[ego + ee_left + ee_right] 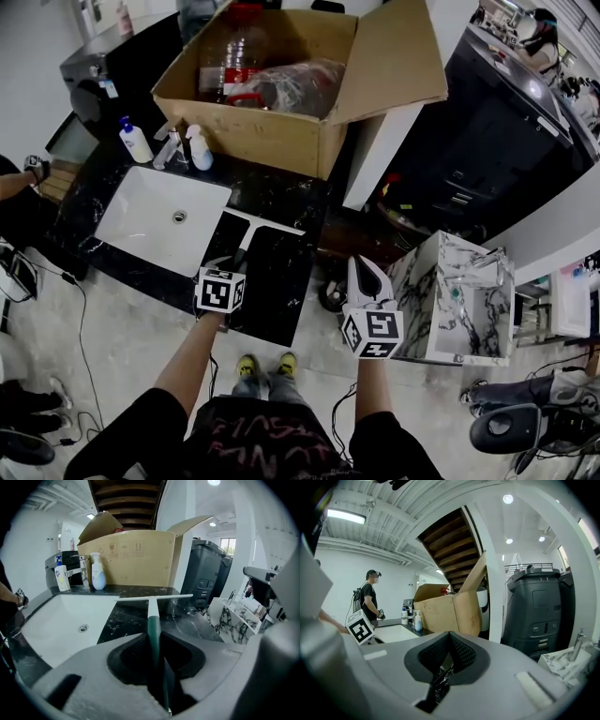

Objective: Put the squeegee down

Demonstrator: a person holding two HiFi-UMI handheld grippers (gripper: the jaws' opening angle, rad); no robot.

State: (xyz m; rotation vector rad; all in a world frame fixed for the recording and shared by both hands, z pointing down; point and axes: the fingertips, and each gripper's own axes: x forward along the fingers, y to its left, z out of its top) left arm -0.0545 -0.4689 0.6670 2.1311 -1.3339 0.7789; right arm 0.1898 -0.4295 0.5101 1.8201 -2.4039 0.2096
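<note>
My right gripper (449, 638) sits nearest, off the right end of the counter, and its jaws are pressed together with nothing between them. Just to its left, my left gripper (153, 640) is clamped on the squeegee (153, 615). The ribbed pads pinch the dark green part of the handle from both sides. The handle runs straight away from me, turns white, and ends in a long white blade lying crosswise over the black marble counter (187, 620). The blade is low over the stone, but I cannot tell whether it touches. Left of the squeegee, the white sink basin (56, 620) is sunk into the counter, with its drain (83, 628) near the middle. Down to the right of the counter stands a white marble-patterned cabinet (459, 300). At the far edge behind the basin I see a white pump bottle (61, 576), a chrome tap (84, 571) and a white spray bottle (97, 572) in a row. Right of them, an open cardboard box (136, 557) rests on the counter with its flaps up. Farther right is a dark grey machine (206, 576). Far off to the left, a person (370, 603) in dark clothes stands by the counter's left end.
</note>
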